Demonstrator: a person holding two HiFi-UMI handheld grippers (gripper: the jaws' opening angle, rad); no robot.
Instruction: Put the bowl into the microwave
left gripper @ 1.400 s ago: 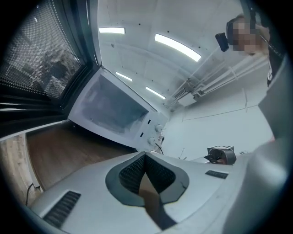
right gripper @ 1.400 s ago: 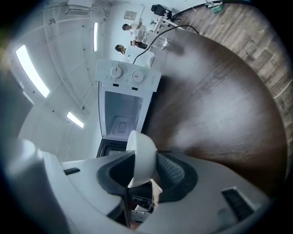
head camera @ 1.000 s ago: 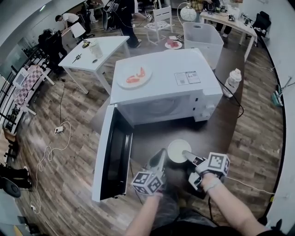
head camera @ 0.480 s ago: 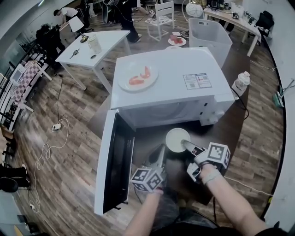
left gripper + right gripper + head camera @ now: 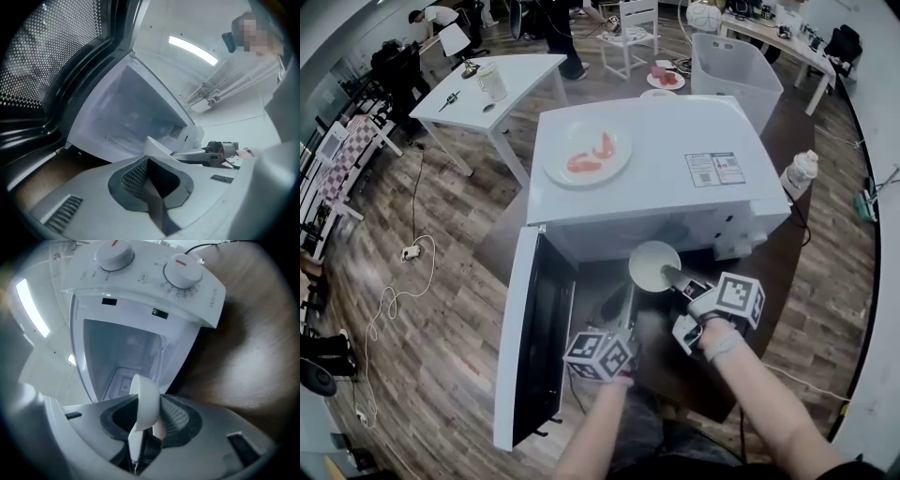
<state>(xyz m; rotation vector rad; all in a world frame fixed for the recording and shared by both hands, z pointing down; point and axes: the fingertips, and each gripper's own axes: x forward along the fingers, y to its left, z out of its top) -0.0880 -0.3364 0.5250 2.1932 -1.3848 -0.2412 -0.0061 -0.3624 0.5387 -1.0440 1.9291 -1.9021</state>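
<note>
Open door (image 5: 531,337) lower left, plate (image 5: 588,155) atop microwave (image 5: 675,187); bowl (image 5: 649,262) mouth-up, rim clamped in right gripper (image 5: 667,275) jaws; left gripper (image 5: 620,302) jaws together, empty.

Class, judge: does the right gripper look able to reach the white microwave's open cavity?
Probably yes: the right gripper grips the round white bowl just before the white microwave, whose door hangs open; nothing blocks it.

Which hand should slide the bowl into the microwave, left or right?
Right. The right gripper pinches the bowl by its rim between its fingers, right in front of the microwave opening. The left gripper is shut and empty, lower down by the open door.
</note>
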